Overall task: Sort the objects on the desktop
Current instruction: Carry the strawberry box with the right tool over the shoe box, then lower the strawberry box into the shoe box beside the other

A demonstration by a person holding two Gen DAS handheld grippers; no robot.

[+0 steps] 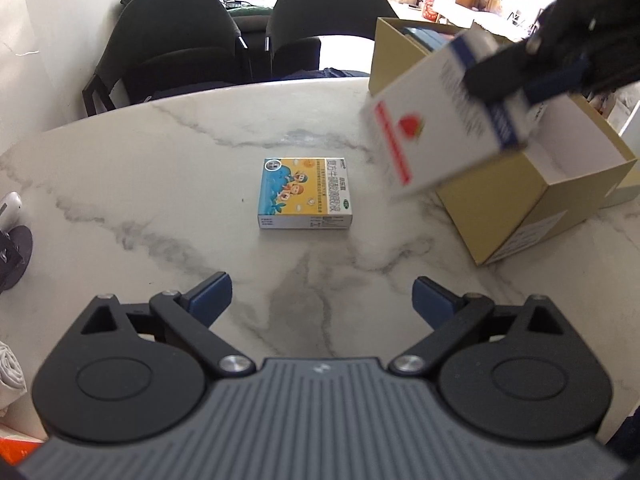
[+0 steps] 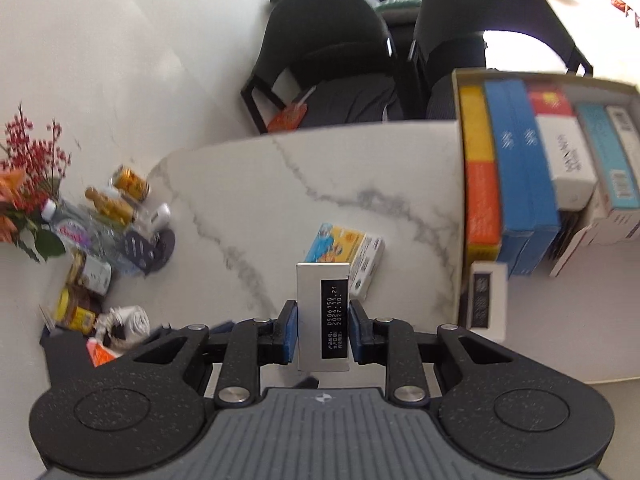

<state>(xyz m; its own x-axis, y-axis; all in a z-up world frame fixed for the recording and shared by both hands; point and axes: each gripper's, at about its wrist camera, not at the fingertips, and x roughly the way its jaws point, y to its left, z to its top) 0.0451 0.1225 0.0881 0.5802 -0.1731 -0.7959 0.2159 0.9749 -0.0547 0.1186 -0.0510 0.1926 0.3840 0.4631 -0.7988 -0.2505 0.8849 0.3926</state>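
A small blue and yellow medicine box [image 1: 306,193] lies flat on the marble table [image 1: 160,208]; it also shows in the right wrist view [image 2: 344,254]. My left gripper [image 1: 322,298] is open and empty, just in front of that box. My right gripper [image 2: 323,330] is shut on a white medicine box [image 2: 322,316], which in the left wrist view [image 1: 448,120] is white with a red stripe, held tilted in the air above the near corner of the tan cardboard box [image 1: 532,208]. The right gripper [image 1: 516,84] is seen there at upper right.
The cardboard box [image 2: 458,216] holds several upright medicine boxes [image 2: 520,184]. Bottles, cans, jars and a flower bunch [image 2: 92,232] crowd the table's left side. Two black chairs [image 1: 224,40] stand behind the table. A dark round stand [image 1: 16,252] is at the left edge.
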